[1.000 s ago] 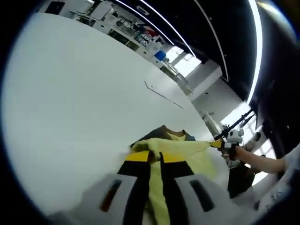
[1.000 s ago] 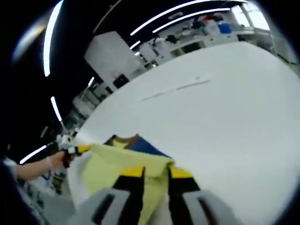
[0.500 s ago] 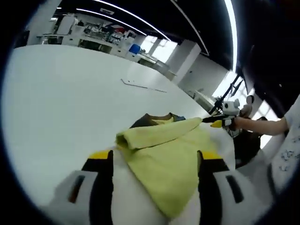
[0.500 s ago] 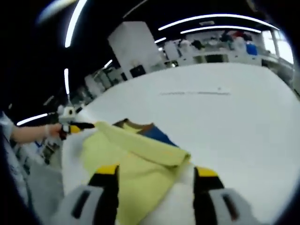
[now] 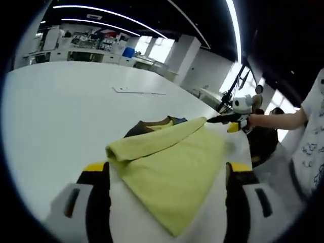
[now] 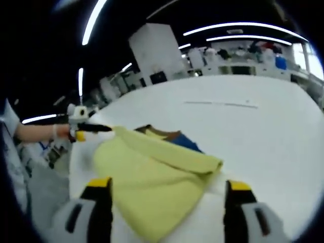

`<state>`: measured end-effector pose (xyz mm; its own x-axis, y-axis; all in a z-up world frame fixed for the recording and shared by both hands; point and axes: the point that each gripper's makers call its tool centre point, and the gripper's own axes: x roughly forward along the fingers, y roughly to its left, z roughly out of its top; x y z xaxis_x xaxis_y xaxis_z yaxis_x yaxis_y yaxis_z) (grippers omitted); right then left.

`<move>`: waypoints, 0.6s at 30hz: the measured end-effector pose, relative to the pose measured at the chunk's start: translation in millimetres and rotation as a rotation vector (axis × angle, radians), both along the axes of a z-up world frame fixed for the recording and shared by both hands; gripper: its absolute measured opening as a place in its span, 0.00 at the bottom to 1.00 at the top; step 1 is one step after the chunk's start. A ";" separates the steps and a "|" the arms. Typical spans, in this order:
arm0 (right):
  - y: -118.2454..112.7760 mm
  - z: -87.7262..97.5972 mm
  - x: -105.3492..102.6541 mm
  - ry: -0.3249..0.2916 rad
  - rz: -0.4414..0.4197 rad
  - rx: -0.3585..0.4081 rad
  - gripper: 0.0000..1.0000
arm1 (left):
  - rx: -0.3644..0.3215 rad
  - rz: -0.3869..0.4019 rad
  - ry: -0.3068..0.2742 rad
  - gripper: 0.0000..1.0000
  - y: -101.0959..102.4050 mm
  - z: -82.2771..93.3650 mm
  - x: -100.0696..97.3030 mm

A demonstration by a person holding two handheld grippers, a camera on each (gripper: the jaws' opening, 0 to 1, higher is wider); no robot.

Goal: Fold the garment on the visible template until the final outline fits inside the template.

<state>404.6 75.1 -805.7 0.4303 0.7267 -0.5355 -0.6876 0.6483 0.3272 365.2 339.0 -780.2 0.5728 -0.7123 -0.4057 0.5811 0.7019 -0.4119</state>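
In the left gripper view the left gripper [image 5: 167,190] has its jaws spread wide, holding nothing; the yellow garment [image 5: 169,169] lies folded on the white surface [image 5: 55,116] between them; the right gripper [image 5: 230,120] is beside its far corner.

In the right gripper view the right gripper's jaws stand apart, empty; the garment lies between them; the left gripper sits at its far corner; whether either far gripper pinches cloth I cannot tell.

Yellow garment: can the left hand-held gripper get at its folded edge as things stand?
Probably yes. The left hand-held gripper is open with the yellow garment lying between its jaws on the white table, and nothing blocks the folded edge.
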 end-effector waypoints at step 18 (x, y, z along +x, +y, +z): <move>20.8 2.8 0.6 0.012 0.012 0.070 0.90 | -0.017 -0.022 0.033 0.88 -0.4 -15.1 12.4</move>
<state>405.1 95.9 -802.9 0.4152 0.7676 -0.4882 -0.6912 0.6151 0.3792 377.6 338.6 -795.3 0.5437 -0.7315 -0.4115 0.5819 0.6819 -0.4432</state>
